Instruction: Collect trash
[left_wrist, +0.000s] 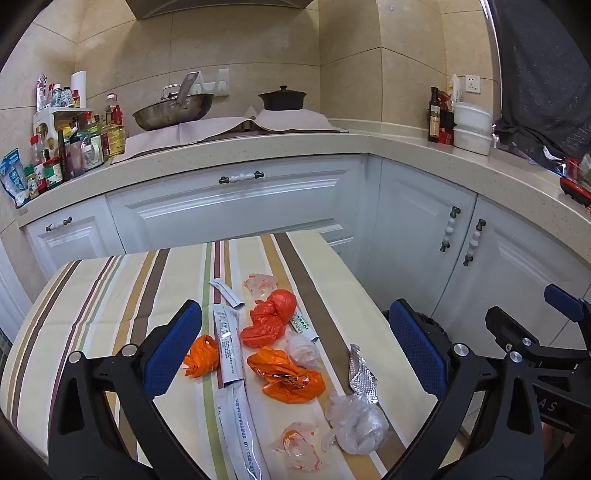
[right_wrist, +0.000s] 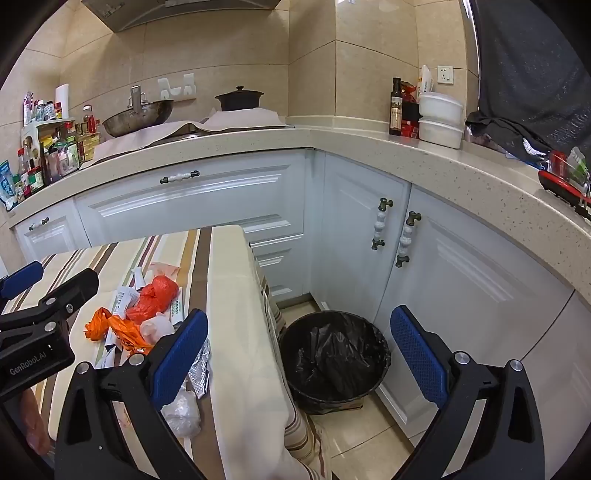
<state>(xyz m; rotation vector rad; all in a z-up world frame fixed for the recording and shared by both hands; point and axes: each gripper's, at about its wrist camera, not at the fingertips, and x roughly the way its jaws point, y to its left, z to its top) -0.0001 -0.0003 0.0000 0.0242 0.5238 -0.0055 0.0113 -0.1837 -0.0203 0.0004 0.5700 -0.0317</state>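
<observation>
- Your left gripper (left_wrist: 295, 350) hangs above the striped counter (left_wrist: 110, 295) with its blue-padded fingers (left_wrist: 173, 347) spread as wide as they go, and nothing sits between them or touches them.
- Your right gripper (right_wrist: 299, 354) is just as wide open and empty; it points down past the counter's right edge, with the black-lined trash bin (right_wrist: 334, 360) on the floor showing between its fingers.
- The trash lies scattered along the middle of the counter, right under your left gripper.
- Nearest the far end lies a small clear wrapper (left_wrist: 260, 284), with a small white sachet (left_wrist: 226, 292) beside it on the left.
- A red plastic bag (left_wrist: 271, 319) is bunched just below those.
- An orange bag (left_wrist: 201, 356) lies next to the left finger, touching a long white packet (left_wrist: 229, 350) that runs toward you.
- A crumpled orange wrapper (left_wrist: 286, 376) sits in the middle, with a pale clear bag (left_wrist: 303, 347) just behind it.
- A strip of silver foil (left_wrist: 362, 374) lies toward the right edge.
- A clear plastic bag (left_wrist: 356, 421) is wadded up below the foil.
- A clear wrapper with orange print (left_wrist: 297, 448) lies closest to you.
- The bin stands beside the counter, against the white cabinet doors (right_wrist: 443, 277).
</observation>
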